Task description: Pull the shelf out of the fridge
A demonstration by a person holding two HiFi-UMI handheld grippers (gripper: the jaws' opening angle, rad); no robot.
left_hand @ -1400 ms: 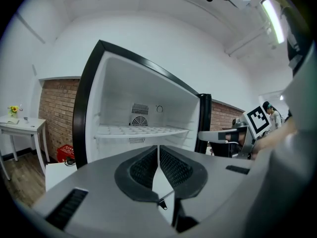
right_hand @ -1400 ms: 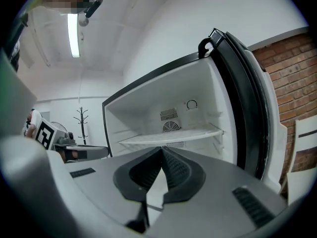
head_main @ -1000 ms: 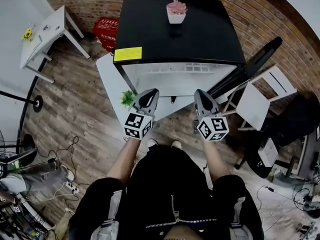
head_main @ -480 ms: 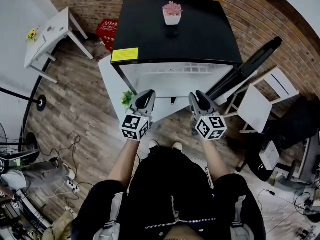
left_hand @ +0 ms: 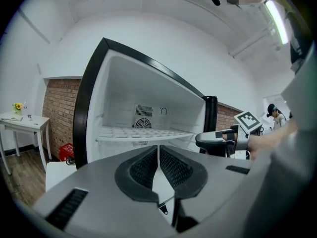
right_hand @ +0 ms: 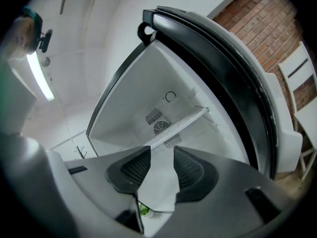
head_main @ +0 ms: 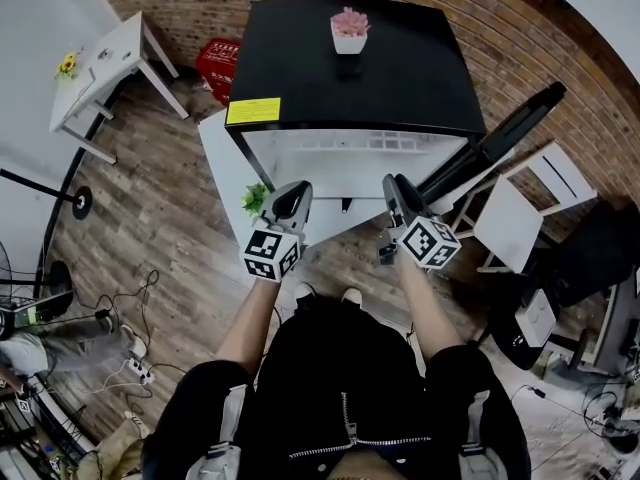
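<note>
Head view: the person stands before the black fridge [head_main: 360, 68], whose door is open onto a white interior, with both tools held low at its mouth. The left tongs [head_main: 293, 190] are closed tight on nothing. The right tongs [head_main: 392, 184] are opening, with nothing between the pads. The flat white plastic shelf [left_hand: 143, 134] sits level inside the compartment, spanning its width below the round rear vent, ahead of both tools and untouched.

The step in hand looks like the reach for the shelf's front edge. It would go best if the right tongs meet that lip squarely, bite across its thickness, then draw straight outward and level so the shelf does not jam against the walls.

A yellow rectangular label [head_main: 254, 110] lies on the fridge top's front corner, but its print is too small to read. No brand shows.
</note>
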